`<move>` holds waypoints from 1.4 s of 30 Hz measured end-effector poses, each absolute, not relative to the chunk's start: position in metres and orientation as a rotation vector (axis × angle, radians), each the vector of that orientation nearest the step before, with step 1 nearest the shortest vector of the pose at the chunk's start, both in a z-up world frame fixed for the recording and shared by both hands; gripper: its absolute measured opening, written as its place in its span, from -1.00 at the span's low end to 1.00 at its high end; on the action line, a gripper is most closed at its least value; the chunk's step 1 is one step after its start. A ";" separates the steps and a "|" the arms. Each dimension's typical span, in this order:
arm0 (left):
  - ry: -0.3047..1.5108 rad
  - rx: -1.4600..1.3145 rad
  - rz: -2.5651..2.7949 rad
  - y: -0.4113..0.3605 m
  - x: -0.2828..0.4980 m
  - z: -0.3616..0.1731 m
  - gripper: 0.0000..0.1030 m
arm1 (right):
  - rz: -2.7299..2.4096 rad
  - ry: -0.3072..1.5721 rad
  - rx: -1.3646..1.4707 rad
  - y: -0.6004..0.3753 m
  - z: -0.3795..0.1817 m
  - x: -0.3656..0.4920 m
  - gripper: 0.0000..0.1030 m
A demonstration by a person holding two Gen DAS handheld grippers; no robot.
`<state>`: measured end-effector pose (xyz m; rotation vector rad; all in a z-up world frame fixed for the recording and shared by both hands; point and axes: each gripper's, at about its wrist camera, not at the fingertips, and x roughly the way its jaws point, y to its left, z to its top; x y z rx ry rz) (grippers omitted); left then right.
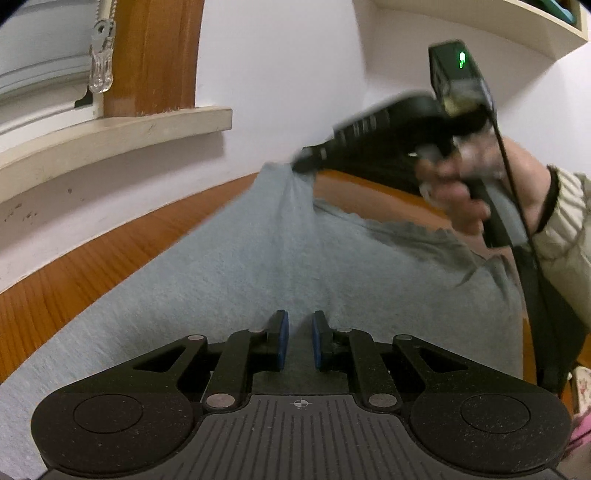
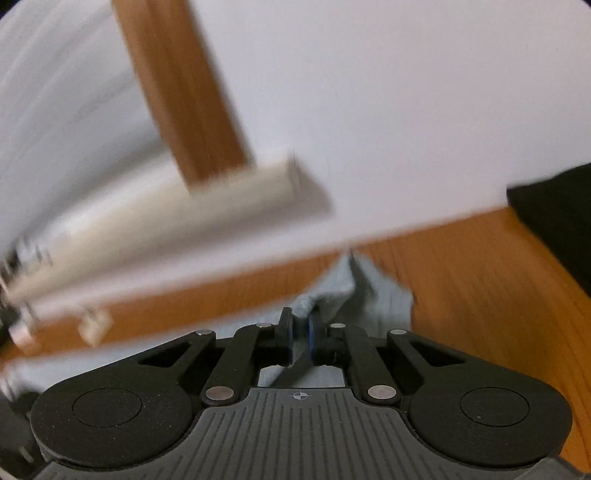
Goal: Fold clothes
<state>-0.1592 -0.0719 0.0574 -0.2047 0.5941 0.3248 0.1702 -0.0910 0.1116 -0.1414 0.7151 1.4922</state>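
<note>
Right hand-held gripper (image 2: 300, 334) pinching grey garment (image 1: 236, 273) corner at twelve o'clock; left hand-held gripper (image 1: 299, 338) clamping near hem; best kept taut over desk (image 1: 74, 273).

Grey garments (image 1: 229, 280): one
Grippers: two, the left gripper (image 1: 298, 341) and the right gripper (image 2: 300, 341)
Hands (image 1: 465, 184): one
Wooden tables (image 1: 74, 280): one
Window sills (image 1: 110, 136): one
Wall shelves (image 1: 517, 22): one

A garment (image 1: 229, 280) lies spread on the table (image 1: 74, 273), which runs up to a wall (image 1: 280, 74). A window sill (image 1: 110, 136) juts from the wall behind the table's left part. The right tool (image 1: 299, 166) lifts the garment's far edge; the left tool (image 1: 298, 332) rests over its near part.
</note>
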 end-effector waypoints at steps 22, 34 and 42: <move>0.598 -0.210 0.325 -0.074 -0.159 0.058 -0.68 | 1.422 0.846 -0.154 -0.079 0.077 0.165 -0.06; 0.602 -0.202 0.327 -0.074 -0.159 0.060 -0.68 | 1.388 0.696 -0.182 -0.069 0.086 0.173 -0.72; 0.570 -0.203 0.377 -0.068 -0.171 0.074 -0.59 | 1.404 0.519 -0.229 -0.107 0.105 0.159 -0.30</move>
